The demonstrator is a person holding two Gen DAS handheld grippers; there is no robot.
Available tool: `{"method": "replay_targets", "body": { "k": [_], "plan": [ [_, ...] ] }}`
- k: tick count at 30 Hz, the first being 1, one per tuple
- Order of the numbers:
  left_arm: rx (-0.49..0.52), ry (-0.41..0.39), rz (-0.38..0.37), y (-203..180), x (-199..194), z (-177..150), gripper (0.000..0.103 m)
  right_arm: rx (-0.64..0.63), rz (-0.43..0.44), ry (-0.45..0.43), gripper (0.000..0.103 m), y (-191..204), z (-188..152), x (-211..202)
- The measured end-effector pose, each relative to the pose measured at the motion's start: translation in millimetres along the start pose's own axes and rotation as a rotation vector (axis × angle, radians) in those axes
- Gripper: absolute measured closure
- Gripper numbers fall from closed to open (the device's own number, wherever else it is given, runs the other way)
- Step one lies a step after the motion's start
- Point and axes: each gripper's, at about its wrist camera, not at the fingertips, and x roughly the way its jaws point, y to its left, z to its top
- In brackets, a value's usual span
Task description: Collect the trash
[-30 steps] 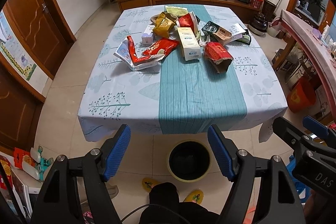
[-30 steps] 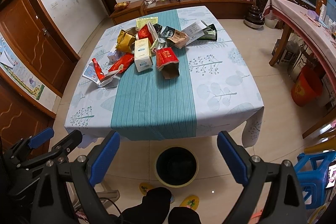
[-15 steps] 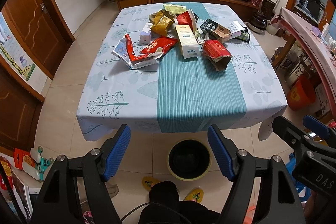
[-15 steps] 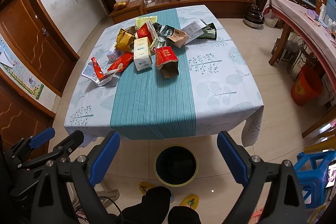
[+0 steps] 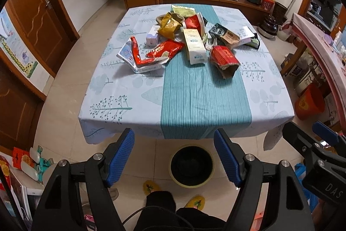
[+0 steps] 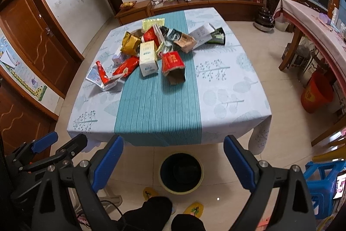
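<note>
Two handheld grippers are hovering spread wide and empty at the near edge of a cloth-covered dining table (image 5: 121,105), the left gripper (image 5: 174,155) and the right gripper (image 6: 173,159) each showing blue pads with nothing between them. A heap of trash is lying on the far half of the table, well apart from both tools: a cream carton (image 5: 194,48) is resting along the teal centre stripe, a torn red packet (image 5: 223,60) is sitting just to its right with its open end facing the camera, a flat red wrapper (image 5: 164,50) is lying to its left, and a crumpled yellow bag (image 5: 169,25) is sitting behind. A round black bin (image 5: 191,166) with a pale rim is standing on the tiled floor below the table's near edge, in front of the person's yellow slippers (image 5: 195,201).
</note>
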Motion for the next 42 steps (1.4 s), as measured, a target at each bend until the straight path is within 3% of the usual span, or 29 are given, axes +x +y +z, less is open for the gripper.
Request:
{"method": "replay_targets", "body": {
  "k": [11, 20, 30, 36, 42],
  "plan": [
    [-0.048, -0.046, 0.025, 10.5, -12.1, 20.6, 0.029, -0.036, 0.040, -0.053, 0.009, 1.0, 26.3, -11.5],
    [-0.143, -0.045, 0.044, 68.1, 15.9, 57.9, 0.029, -0.077, 0.080, -0.078, 0.010, 27.3, 50.8, 6.2],
    [-0.251, 0.113, -0.034, 162.5, 107.2, 133.6, 0.029, -0.049, 0.020, -0.027, 0.015, 73.4, 97.2, 57.4],
    [-0.207, 0.189, -0.074, 188.0, 172.4, 174.0, 0.029, 0.020, -0.024, 0.045, 0.016, 90.3, 134.5, 117.6],
    [-0.136, 0.289, -0.154, 189.9, 237.1, 198.3, 0.029, 0.009, -0.093, 0.093, 0.016, 100.4, 168.8, 185.8]
  ]
}}
